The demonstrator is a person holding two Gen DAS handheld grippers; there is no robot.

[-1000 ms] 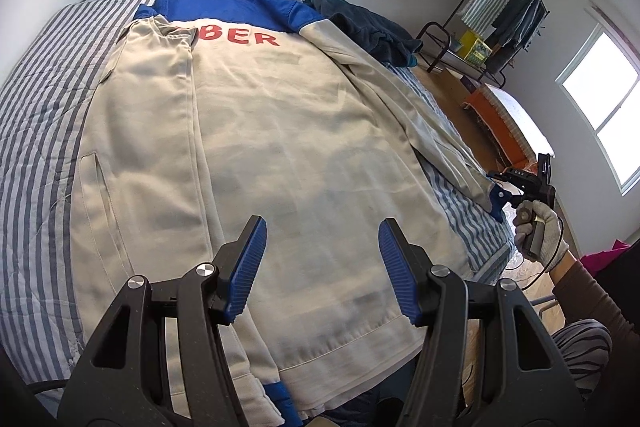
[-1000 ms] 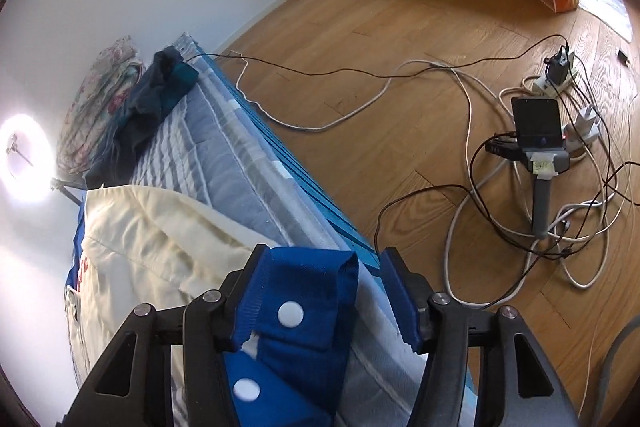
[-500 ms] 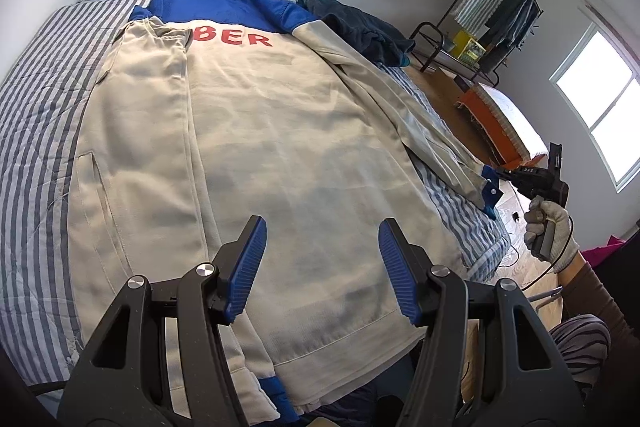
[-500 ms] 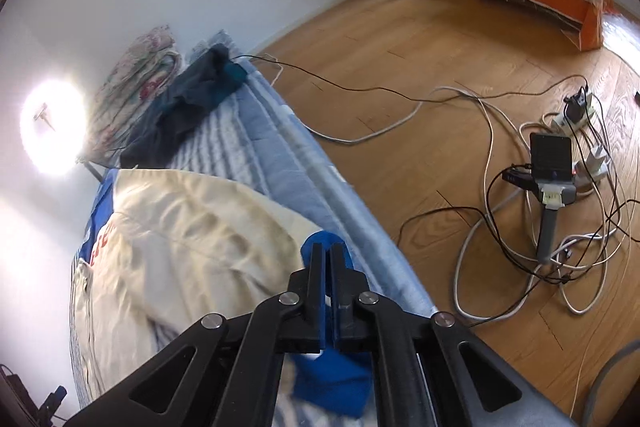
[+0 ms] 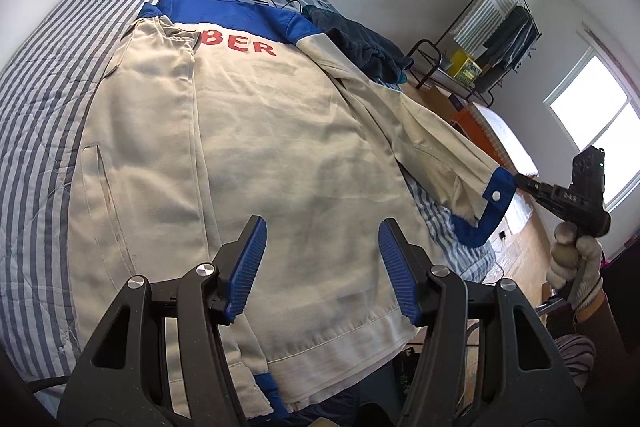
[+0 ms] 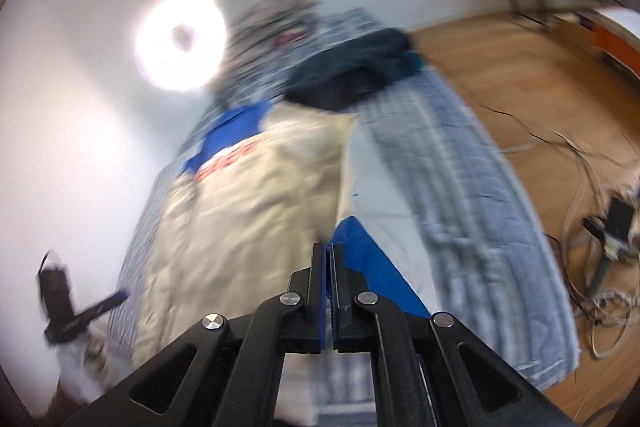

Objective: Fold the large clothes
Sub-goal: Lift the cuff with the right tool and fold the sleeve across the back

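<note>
— Jacket (image 5: 248, 155) lies back-up across the striped bed (image 5: 36, 115); what has changed?
— Right gripper (image 6: 329, 259), clamped on the blue cuff (image 5: 494, 201), has lifted the sleeve (image 5: 424, 139) off the bed's right edge. Left gripper (image 5: 320, 267) hovers open near the hem. The sleeve fold seems underway.

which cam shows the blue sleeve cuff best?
Left wrist: the blue cuff is sharp, lifted off the bed, snap button visible. Right wrist shows it motion-blurred and partly hidden, clamped in the right gripper.
</note>
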